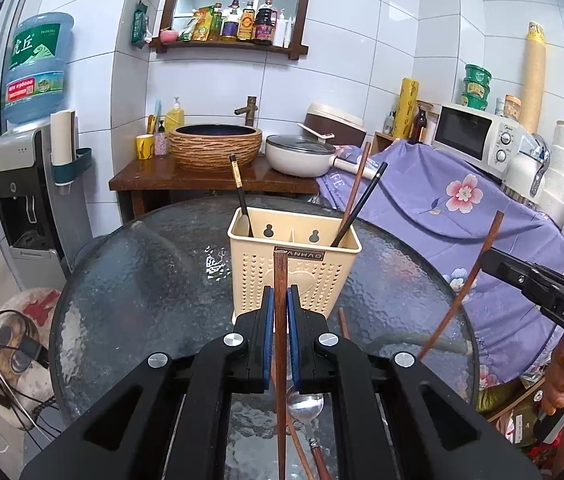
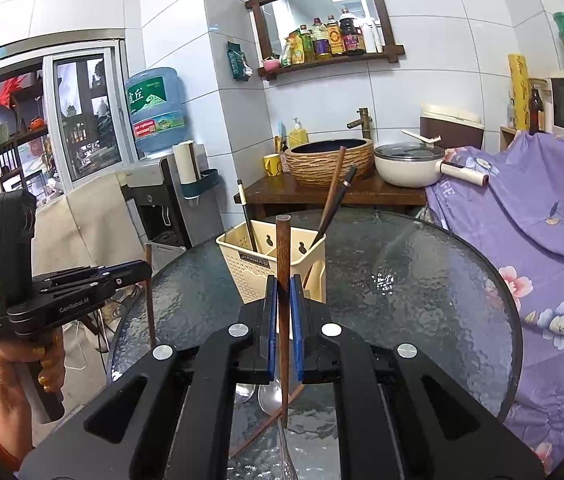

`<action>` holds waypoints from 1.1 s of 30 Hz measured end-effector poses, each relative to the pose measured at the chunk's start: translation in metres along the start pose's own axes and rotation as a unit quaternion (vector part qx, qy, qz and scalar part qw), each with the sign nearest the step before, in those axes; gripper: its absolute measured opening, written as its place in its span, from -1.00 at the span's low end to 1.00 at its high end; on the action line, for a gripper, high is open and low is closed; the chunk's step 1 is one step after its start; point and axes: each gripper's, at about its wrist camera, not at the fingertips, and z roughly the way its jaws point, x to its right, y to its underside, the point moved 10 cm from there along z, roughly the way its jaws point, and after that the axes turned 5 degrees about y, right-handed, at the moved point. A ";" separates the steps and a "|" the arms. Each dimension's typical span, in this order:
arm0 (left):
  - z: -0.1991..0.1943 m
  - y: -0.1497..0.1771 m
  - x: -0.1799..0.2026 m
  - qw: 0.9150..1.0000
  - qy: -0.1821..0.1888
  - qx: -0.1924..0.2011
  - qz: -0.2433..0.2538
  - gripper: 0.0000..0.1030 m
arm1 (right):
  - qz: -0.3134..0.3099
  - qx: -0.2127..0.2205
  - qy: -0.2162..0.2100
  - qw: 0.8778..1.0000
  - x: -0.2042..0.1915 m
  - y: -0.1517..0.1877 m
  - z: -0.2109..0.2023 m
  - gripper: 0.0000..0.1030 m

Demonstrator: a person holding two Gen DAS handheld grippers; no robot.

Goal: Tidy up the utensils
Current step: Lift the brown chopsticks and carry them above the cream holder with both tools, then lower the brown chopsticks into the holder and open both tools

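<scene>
Each hand-held gripper clamps one brown wooden chopstick upright: the left hand-held gripper grips one, the right hand-held gripper another. Beneath them, a steel spoon lies on the round glass desk. Farther on at 12 o'clock stands the beige perforated plastic utensil holder, already containing dark chopsticks.

- One cream utensil holder, centre of frame.
- Three utensils standing in it: two black-handled, one brown chopstick.
- Two brown chopsticks held, one per gripper.
- Two spoons lying at the lower centre.
</scene>
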 end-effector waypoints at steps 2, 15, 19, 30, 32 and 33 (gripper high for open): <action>-0.001 -0.005 0.000 1.000 -0.001 0.003 0.003 -0.87 | -0.004 0.002 0.000 1.000 -0.002 -0.004 0.000 -0.86; -0.012 -0.075 0.007 0.999 0.015 0.033 0.013 -0.87 | -0.002 0.012 -0.042 0.999 -0.022 -0.078 0.005 -0.86; -0.020 -0.130 0.011 0.998 0.023 0.052 0.007 -0.87 | -0.002 0.033 -0.042 0.999 -0.028 -0.132 0.005 -0.86; -0.003 -0.213 0.011 0.997 -0.007 0.077 -0.006 -0.87 | -0.015 0.070 0.030 0.997 -0.027 -0.205 0.042 -0.86; 0.011 -0.206 0.005 0.997 -0.017 0.070 -0.010 -0.87 | -0.020 0.065 0.043 0.997 -0.023 -0.194 0.057 -0.86; 0.019 -0.201 0.003 0.998 -0.022 0.065 -0.008 -0.87 | -0.019 0.062 0.045 0.997 -0.022 -0.188 0.064 -0.86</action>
